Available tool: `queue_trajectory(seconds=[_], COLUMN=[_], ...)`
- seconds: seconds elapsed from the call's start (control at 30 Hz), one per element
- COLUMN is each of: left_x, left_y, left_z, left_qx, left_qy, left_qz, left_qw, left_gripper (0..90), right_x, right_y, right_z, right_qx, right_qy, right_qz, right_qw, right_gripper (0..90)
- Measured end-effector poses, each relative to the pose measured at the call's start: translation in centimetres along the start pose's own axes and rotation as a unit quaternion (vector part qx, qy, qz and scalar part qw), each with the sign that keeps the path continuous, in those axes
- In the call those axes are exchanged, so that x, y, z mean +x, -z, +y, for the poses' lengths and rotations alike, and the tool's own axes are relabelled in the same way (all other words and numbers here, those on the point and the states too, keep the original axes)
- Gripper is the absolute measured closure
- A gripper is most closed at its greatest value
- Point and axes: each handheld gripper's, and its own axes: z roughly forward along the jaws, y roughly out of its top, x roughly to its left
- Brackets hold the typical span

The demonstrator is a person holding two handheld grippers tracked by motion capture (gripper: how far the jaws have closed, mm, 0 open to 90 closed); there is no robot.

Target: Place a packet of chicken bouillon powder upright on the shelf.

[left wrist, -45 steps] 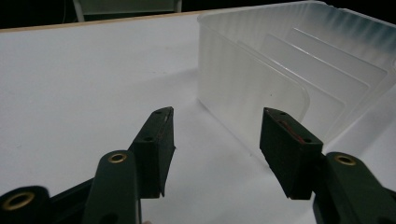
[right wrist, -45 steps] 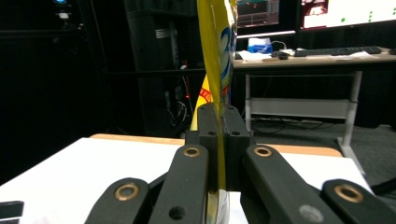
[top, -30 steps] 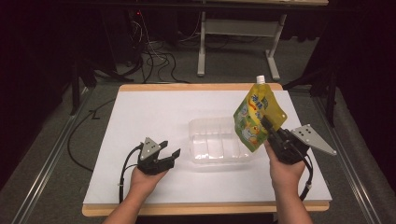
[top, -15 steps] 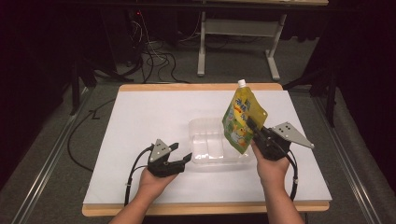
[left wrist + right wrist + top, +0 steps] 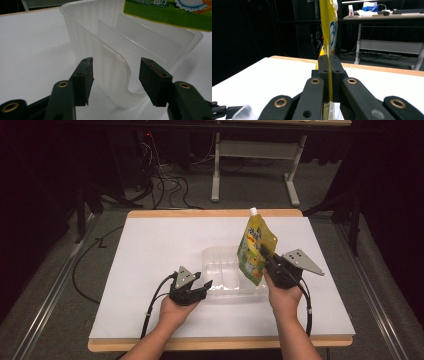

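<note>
Pouch (image 5: pixel 256 249), yellow and green with a white cap on top, hangs upright over the far right corner of the clear plastic tub (image 5: pixel 220 270). The right hand-held gripper (image 5: pixel 266 256) pinches its edge tight; in the right gripper view the two black jaws are pressed together on the thin yellow pouch (image 5: pixel 328 37).

The left hand-held gripper (image 5: pixel 205 286) sits at the near left corner of the tub. Its jaws have just been closing. In the left gripper view they stand spread on either side of the curved tub wall (image 5: pixel 120 62), with the wall between them, but the pads do not press on it yet.

What could go wrong? The pouch is floppy and held only by a thin edge, so it could slip or swing and miss the tub. Its bottom could also catch on the rim or on the divider inside. The tub is light and looks slippery. If the left jaws do not hold it firmly, a bump from the pouch could push it away or tip it.

The tub stands near the middle of a white sheet on the desk (image 5: pixel 150 250), which has a wooden edge. Behind the desk the room is dark, with cables (image 5: pixel 165 185) on a grey floor and a white metal frame (image 5: pixel 255 165).
</note>
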Motion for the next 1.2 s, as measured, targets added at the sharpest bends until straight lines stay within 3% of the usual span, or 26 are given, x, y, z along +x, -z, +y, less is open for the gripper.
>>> queue_trajectory(seconds=[0.47,1.2], left_x=[-0.2,-0.3], left_y=[-0.3,-0.2], left_z=[-0.1,0.0], left_qx=[0.007,0.007], left_qy=[-0.015,-0.012], left_qz=[0.02,0.028], left_qw=[0.9997,0.9995], left_gripper=[65.0,68.7], right_x=[0.5,0.4], right_y=[-1.0,-1.4], right_z=[-1.1,-2.6], right_qx=[-0.001,-0.007], right_qy=[0.006,-0.003], right_qz=[-0.012,-0.006], right_qw=[0.9999,1.0], right_gripper=[90.0,90.0])
